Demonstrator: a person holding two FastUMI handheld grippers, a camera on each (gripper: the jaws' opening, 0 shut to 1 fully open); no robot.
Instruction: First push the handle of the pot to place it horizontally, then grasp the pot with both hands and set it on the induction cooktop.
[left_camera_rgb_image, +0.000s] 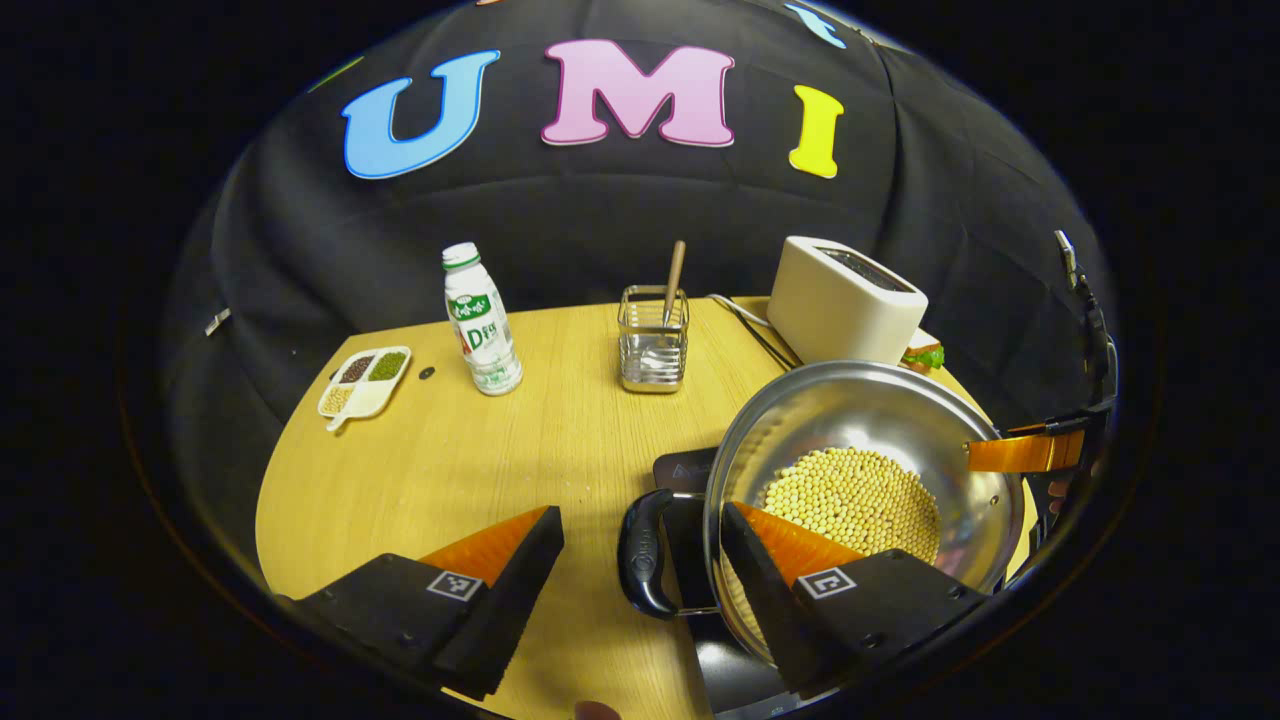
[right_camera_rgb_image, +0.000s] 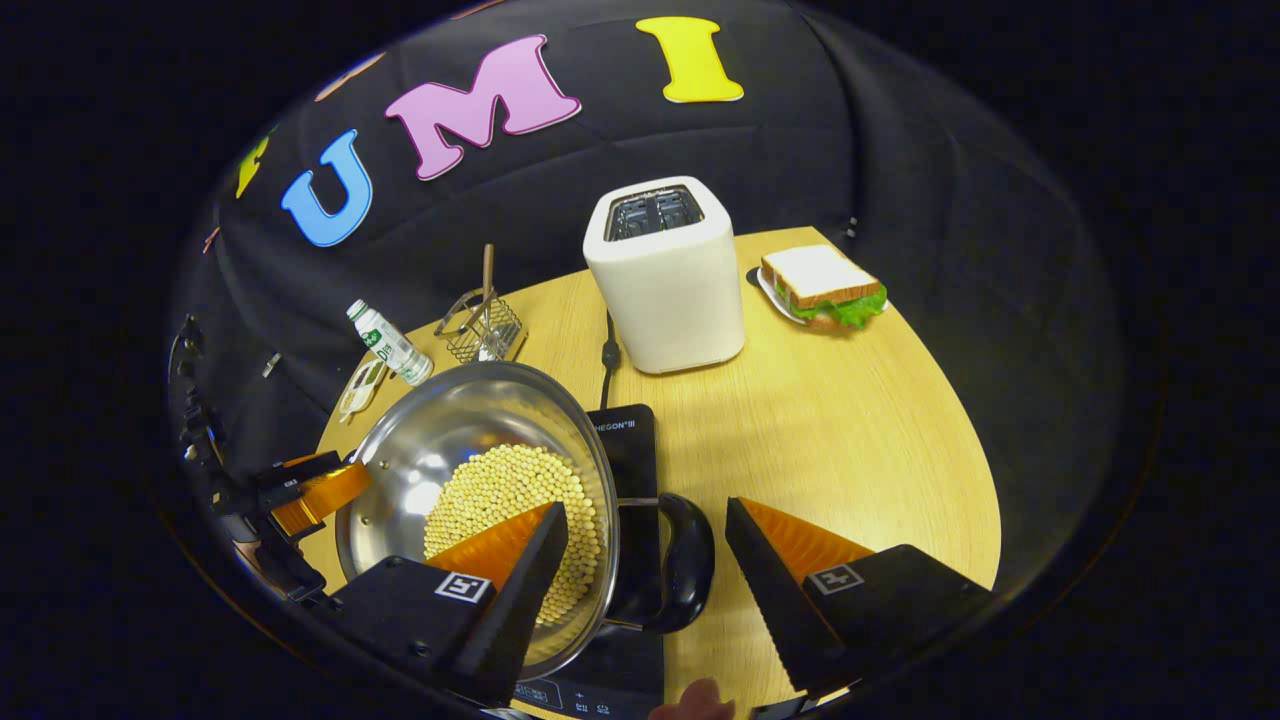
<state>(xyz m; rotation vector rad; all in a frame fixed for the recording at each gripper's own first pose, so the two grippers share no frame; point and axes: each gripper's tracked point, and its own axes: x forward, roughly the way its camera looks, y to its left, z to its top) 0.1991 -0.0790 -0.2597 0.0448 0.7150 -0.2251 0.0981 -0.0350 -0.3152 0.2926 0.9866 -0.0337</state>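
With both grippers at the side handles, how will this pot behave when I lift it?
Pot looks like thin polished steel: probably rigid, possibly slick at the rim. The loose beans likely slide if it tilts, shifting weight, so keep both handles level.

toaster (right_camera_rgb_image: 664, 275), sandwich (right_camera_rgb_image: 822, 286), bottle (left_camera_rgb_image: 481, 320), utensil rack (left_camera_rgb_image: 652, 339), bean dish (left_camera_rgb_image: 364, 381)

The left gripper (left_camera_rgb_image: 640, 560) has two wedge-shaped fingers with ribbed inner pads, each on a dark block bearing a small square black-and-white marker and round screw heads. The right gripper (right_camera_rgb_image: 640, 570) is built the same way, with saw-toothed finger edges and matching square markers.
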